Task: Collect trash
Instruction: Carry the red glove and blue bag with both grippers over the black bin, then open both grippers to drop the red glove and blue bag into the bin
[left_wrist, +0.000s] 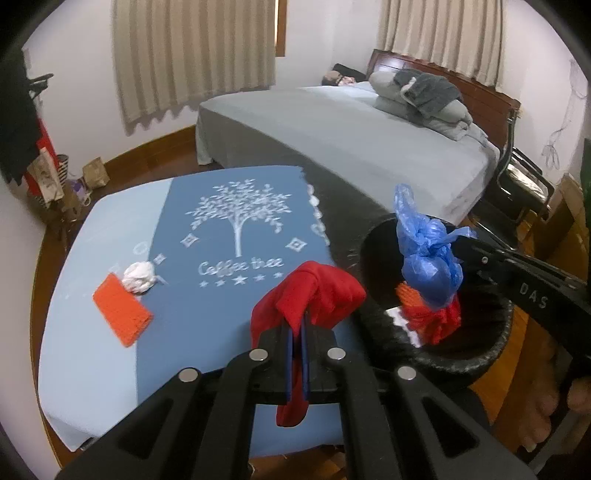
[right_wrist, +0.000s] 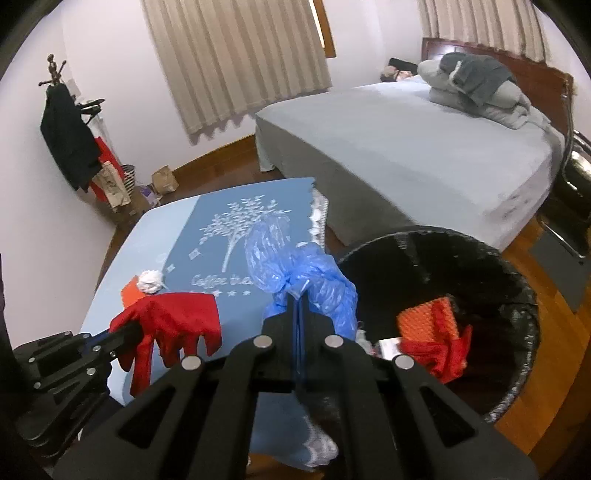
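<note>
My left gripper (left_wrist: 298, 334) is clenched on a red cloth (left_wrist: 314, 295), fingers pinched tight w/ fabric bunched above the tips and a tail hanging out below. From the right wrist view the same cloth (right_wrist: 173, 325) droops off the left gripper (right_wrist: 127, 334) over the near edge of the table.

My right gripper (right_wrist: 298, 308) is clamped on a knotted blue plastic bag (right_wrist: 306, 273); jaws fully closed w/ the plastic squeezed between them. In the left view that bag (left_wrist: 428, 266) hangs off the right gripper (left_wrist: 463, 254) above the black trash bin (left_wrist: 491, 343), which stands on the wood floor just beside the table's right edge.

Inside the bin (right_wrist: 517, 332): an orange textured piece (right_wrist: 428, 317), something red and crumpled (right_wrist: 439, 354) touching it, plus a small white-ish scrap (too blurred to ID).

On the table, covered w/ a blue cloth printed w/ a white tree (left_wrist: 236, 221), there's an orange sponge-like pad (left_wrist: 122, 314) lying flat near the left side, and a crumpled white paper ball (left_wrist: 139, 277) touching its far corner. Both sit well apart from my grippers.

Bed (left_wrist: 369, 136) w/ grey bedding is behind the table.
</note>
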